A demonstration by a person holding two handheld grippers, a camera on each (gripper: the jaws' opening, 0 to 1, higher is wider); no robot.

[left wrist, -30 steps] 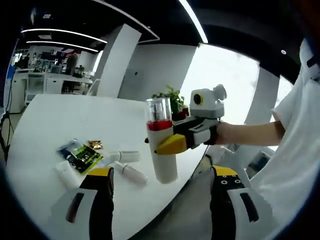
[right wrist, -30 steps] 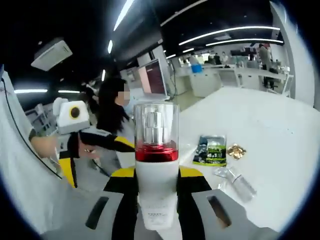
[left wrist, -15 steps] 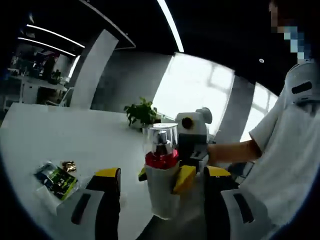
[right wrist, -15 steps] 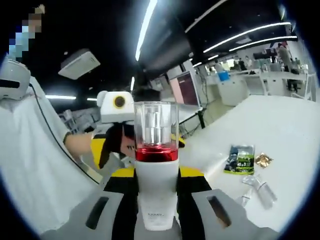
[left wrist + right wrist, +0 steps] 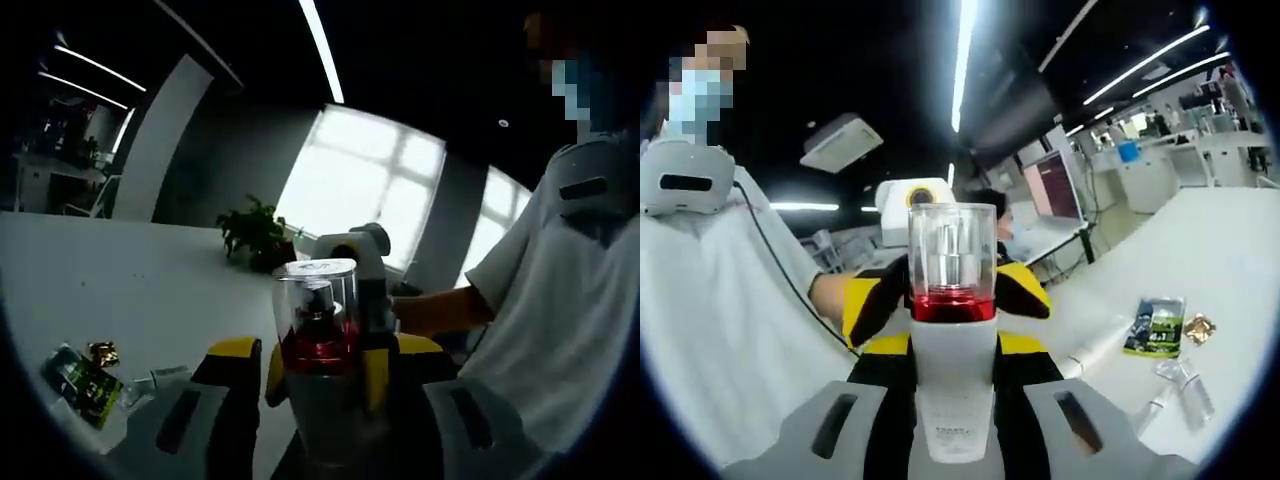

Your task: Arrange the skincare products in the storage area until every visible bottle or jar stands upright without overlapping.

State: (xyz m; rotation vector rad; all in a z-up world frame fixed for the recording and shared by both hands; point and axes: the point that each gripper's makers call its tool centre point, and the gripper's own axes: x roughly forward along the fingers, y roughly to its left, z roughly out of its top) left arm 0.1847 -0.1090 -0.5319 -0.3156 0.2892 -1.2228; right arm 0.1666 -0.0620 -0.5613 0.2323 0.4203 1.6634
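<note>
Between the right hand-held gripper (image 5: 952, 385) jaws, clamped upright, stands a smooth white bottle (image 5: 953, 395) with red collar and clear cap. Around it the left hand-held gripper (image 5: 318, 375) stands spread apart. Beyond lies the glossy white counter (image 5: 1230, 250), sachet (image 5: 1156, 326) and clear tubes (image 5: 1185, 385) flat, broad bare surface farther.

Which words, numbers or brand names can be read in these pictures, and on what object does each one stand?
None can be read.
White pump bottle: small dark print low on its body, too blurred to read.
Green and black sachet: white print, too small to read.
</note>
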